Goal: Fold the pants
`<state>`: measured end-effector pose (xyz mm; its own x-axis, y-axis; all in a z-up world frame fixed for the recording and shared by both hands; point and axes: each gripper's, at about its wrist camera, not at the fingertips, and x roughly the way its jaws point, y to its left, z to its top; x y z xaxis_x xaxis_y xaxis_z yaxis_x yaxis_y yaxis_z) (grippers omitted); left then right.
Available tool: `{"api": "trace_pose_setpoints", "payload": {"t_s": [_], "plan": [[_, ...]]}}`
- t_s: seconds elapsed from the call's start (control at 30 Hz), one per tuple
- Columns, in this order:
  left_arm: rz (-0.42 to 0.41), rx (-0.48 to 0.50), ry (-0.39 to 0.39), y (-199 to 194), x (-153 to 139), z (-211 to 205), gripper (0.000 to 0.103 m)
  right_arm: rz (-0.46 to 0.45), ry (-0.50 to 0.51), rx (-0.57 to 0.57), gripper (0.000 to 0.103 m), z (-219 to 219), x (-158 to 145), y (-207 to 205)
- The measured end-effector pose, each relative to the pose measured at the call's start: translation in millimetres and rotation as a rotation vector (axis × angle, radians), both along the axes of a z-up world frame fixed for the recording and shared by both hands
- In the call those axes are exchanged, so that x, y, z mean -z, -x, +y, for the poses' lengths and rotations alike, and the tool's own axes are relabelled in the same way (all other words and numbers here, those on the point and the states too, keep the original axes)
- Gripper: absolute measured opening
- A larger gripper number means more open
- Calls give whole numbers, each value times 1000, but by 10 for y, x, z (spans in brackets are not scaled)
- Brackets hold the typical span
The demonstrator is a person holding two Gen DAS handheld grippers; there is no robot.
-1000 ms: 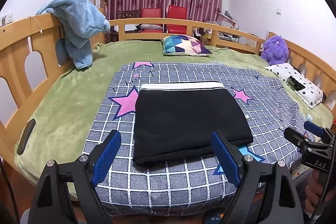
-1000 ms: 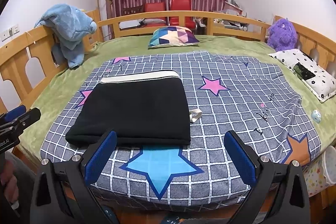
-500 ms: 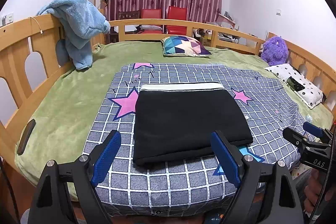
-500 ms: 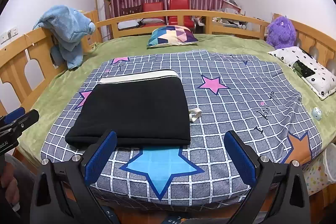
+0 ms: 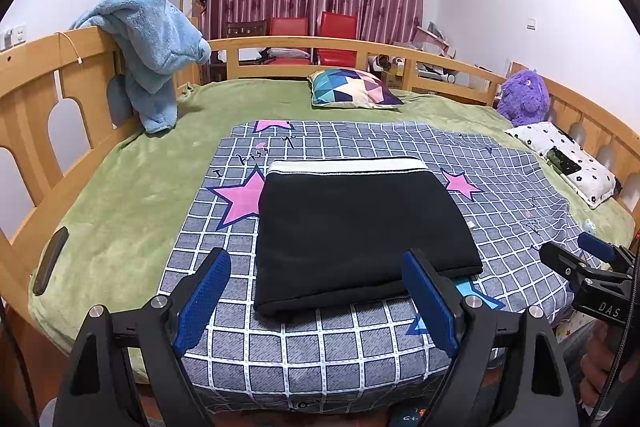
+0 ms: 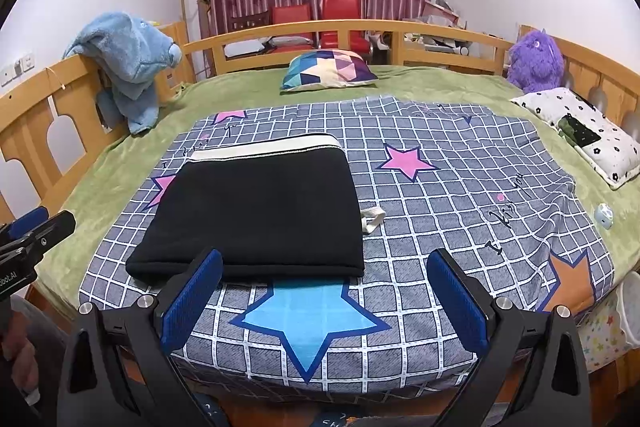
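Black pants (image 5: 360,223) lay folded into flat rectangle on checked star blanket (image 5: 360,339), white waistband (image 5: 344,166) at far edge. Looked soft, thick, light, likely limp when lifted; best pinched at near corners. Pale drawstring loop (image 6: 373,219) poked out beside them. Left hand-held gripper (image 5: 316,303) and right hand-held gripper (image 6: 324,303) both spread wide, holding nothing, short of bed edge.

folded black pants (image 5: 356,227), left claw (image 5: 316,297) spread
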<state>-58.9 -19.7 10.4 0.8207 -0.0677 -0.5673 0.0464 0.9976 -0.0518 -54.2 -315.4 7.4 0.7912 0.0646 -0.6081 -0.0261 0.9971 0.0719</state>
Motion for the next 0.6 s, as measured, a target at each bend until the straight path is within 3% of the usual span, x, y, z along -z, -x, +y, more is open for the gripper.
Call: {"api": "trace_pose_setpoints", "payload": {"t_s": [0.6], "plan": [[-1, 0, 0, 9, 8, -15, 87, -2, 3, -1, 101, 29, 6, 7]]}}
